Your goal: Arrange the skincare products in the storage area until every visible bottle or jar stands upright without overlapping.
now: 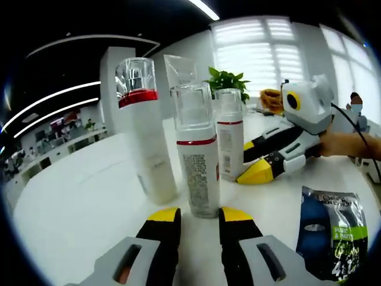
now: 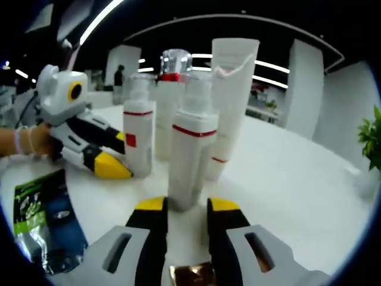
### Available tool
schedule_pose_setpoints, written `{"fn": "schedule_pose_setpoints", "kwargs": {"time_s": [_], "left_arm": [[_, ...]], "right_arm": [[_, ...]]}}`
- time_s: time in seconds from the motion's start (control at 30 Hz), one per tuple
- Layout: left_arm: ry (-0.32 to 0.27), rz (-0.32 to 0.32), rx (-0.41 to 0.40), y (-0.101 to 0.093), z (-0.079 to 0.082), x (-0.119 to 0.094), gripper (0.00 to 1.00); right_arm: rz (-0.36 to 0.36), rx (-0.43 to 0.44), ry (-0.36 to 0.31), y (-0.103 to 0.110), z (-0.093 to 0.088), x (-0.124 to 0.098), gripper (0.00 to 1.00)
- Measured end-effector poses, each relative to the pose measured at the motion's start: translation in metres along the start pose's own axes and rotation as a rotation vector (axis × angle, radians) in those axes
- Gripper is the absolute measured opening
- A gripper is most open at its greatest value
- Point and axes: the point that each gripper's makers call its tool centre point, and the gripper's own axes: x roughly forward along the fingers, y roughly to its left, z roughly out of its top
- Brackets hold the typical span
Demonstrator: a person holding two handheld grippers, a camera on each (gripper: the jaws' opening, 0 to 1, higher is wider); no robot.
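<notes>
While both tongs sat low on the white table [image 1: 71, 208], the left gripper [image 1: 199, 215] was spread just short of a bottle [image 1: 197, 161], and the right gripper [image 2: 186, 205] was spread by its own bottle [image 2: 191, 149]. All 4 bottles and a tube [image 2: 229, 95] stood upright, close together, probably already arranged. A sachet [image 1: 330, 232] lay flat to the right. Open table lay left and beyond.

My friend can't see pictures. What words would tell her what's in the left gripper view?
Four white skincare containers stand upright, close together on a white table: a red-banded bottle, a red-collared bottle, a small pump bottle and a tube behind. The left tongs are open before them; the right tongs reach in beside a flat dark sachet.
</notes>
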Motion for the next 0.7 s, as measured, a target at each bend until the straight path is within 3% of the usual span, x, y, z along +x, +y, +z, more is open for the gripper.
{"fn": "schedule_pose_setpoints", "kwargs": {"time_s": [0.43,0.7], "left_arm": [[0.006,0.017,-0.004,0.007,-0.001,-0.008,0.25],[-0.008,0.014,-0.015,0.009,-0.002,-0.025,0.25]], "right_arm": [[-0.025,0.007,0.008,-0.025,0.000,-0.001,0.22],[-0.024,0.008,-0.013,-0.025,0.002,-0.015,0.21]]}}
